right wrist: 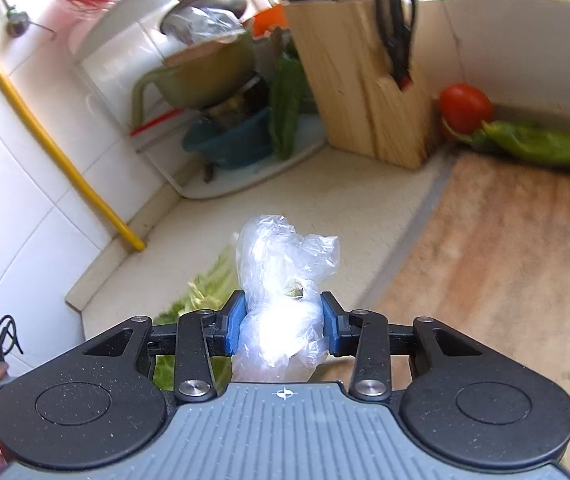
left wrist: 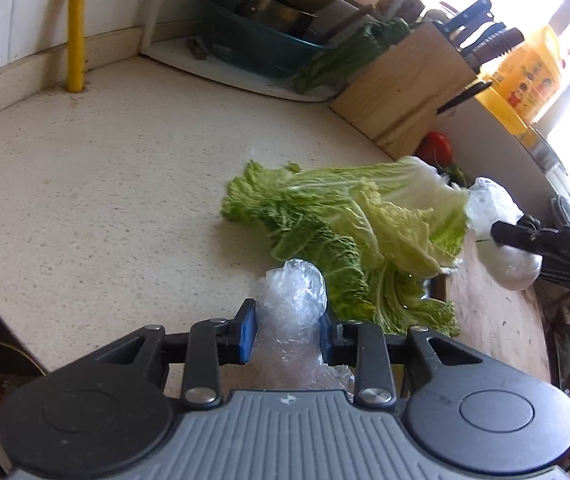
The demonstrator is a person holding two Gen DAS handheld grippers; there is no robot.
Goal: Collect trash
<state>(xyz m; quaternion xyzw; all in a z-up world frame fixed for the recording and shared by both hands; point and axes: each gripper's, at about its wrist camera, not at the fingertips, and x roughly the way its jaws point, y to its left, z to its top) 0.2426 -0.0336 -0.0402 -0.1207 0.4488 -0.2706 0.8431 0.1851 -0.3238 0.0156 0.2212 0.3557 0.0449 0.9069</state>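
My left gripper point(left wrist: 287, 330) is shut on a crumpled wad of clear plastic wrap point(left wrist: 291, 304), held just above the pale speckled counter point(left wrist: 105, 184). Right behind the wad lies a napa cabbage point(left wrist: 349, 224), leafy end to the left. In the right wrist view my right gripper point(right wrist: 283, 326) is shut on a second wad of clear plastic point(right wrist: 281, 276), its blue pads point(right wrist: 234, 320) pressing both sides. That same gripper point(left wrist: 503, 234) shows in the left wrist view at the right, with its white wad point(left wrist: 493, 208) lifted over the wooden cutting board point(left wrist: 497, 320).
A wooden knife block point(right wrist: 361, 92) stands at the back, with a tomato point(right wrist: 465, 106) and a green pepper point(right wrist: 537, 144) beside it. A dish rack with a teal basin point(right wrist: 225, 140) and pots fills the corner. A yellow pipe point(left wrist: 75, 24) runs up the tiled wall. A yellow oil bottle point(left wrist: 525, 72) stands far right.
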